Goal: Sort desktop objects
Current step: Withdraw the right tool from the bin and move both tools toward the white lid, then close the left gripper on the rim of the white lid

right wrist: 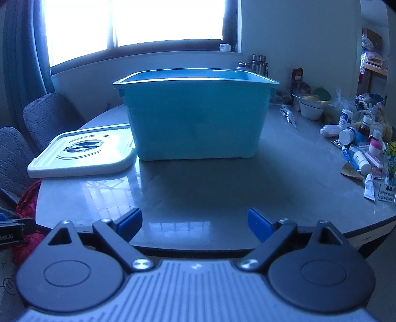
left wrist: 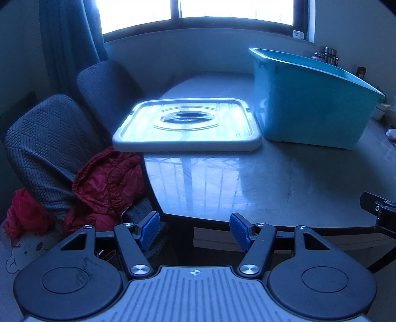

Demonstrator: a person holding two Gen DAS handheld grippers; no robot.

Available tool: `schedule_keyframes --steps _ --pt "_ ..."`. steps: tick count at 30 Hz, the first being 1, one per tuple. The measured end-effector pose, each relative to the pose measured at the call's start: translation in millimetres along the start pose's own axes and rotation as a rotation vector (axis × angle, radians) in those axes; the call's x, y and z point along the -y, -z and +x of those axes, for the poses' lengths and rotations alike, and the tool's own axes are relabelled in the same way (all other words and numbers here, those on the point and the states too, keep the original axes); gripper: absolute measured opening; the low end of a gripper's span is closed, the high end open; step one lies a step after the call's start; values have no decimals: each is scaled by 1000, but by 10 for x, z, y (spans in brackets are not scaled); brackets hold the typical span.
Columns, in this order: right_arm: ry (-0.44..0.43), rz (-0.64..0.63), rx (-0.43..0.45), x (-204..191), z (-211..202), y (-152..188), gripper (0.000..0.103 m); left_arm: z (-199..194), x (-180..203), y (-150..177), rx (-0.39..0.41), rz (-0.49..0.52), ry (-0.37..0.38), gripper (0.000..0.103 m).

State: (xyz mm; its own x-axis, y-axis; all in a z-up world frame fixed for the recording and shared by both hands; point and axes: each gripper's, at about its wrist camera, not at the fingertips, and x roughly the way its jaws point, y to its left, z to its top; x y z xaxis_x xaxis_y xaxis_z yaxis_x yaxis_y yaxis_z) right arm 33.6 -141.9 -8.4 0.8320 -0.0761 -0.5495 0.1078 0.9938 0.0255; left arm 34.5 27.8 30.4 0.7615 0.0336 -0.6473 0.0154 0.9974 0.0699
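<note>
A teal plastic bin point(right wrist: 195, 119) stands open-topped in the middle of the round grey table point(right wrist: 222, 193); in the left wrist view the bin point(left wrist: 311, 109) is at the right. Its white lid point(left wrist: 188, 123) lies flat beside it at the table's left edge, also seen as the lid point(right wrist: 81, 154) in the right wrist view. Small bottles, tubes and packets point(right wrist: 358, 146) crowd the table's right side. My left gripper point(left wrist: 194, 229) hangs open at the table's near edge, nothing between its blue pads. My right gripper point(right wrist: 195, 223) stands open too, wide and empty, over the near edge.
Two grey knitted chairs point(left wrist: 49, 148) stand left of the table, a red jacket point(left wrist: 106, 183) draped over the seat. A white bowl point(right wrist: 310, 107) and steel flasks point(right wrist: 258, 63) sit behind the bin. A window point(right wrist: 138, 22) glares at the back. The other gripper's black body point(left wrist: 381, 213) shows at the right edge.
</note>
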Motion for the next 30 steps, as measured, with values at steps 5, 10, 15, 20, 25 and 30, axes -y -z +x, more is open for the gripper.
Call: schedule_keyframes --steps 5,10,15,20,25,30 --pt "-10 -11 4 -93 23 -29 92 66 -35 -54 -2 -4 -2 65" --pt "-7 -13 2 -178 95 -86 92 163 -79 -149 -1 3 17 65" --pt "0 9 -8 -326 236 -181 92 294 -187 -311 -15 4 28 65" --pt "-6 4 -17 -560 384 -296 92 455 -382 -497 -19 -3 17 65" --pt "-11 8 -29 -794 548 -399 92 656 -561 -699 -34 -3 11 65" --pt "-3 15 -37 -976 707 -498 92 862 -622 -889 -48 5 20 65"
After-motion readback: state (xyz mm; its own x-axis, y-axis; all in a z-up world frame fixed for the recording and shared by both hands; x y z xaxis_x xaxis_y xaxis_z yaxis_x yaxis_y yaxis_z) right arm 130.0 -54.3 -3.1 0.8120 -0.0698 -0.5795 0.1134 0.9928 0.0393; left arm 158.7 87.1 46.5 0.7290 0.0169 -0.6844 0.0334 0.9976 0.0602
